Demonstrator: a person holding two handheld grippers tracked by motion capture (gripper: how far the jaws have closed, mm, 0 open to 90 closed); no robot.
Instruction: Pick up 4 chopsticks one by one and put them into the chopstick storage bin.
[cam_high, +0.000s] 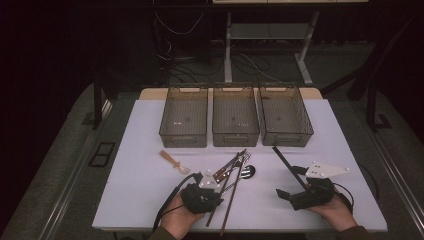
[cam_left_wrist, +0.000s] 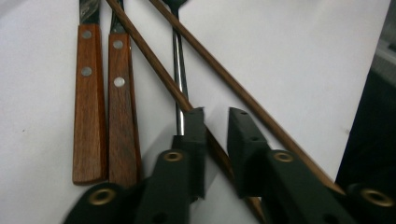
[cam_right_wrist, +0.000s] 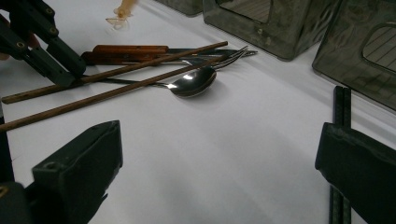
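- The left gripper (cam_left_wrist: 215, 126) stands over a brown chopstick (cam_left_wrist: 154, 70) in the heap of cutlery; its jaws are a little apart and straddle the stick, one on each side, not yet pressed on it.
- Taking the metal spoon (cam_right_wrist: 194, 82) as landmark: this chopstick lies just beside the spoon's handle, on the side of the two wooden-handled knives (cam_left_wrist: 103, 107); the second chopstick (cam_left_wrist: 243, 93) lies on the spoon's other side.
- The stick's long axis runs slantwise under the jaws (roughly from the table's near edge toward the spoon's bowl), so the jaws cross it instead of lying along it; I judge this a good stance for closing.
- The right gripper (cam_right_wrist: 219, 172) is spread wide and holds nothing, well apart from the spoon; a pair of black chopsticks (cam_right_wrist: 342, 112) lies by its jaw; the left gripper is plainly nearer the spoon's heap.
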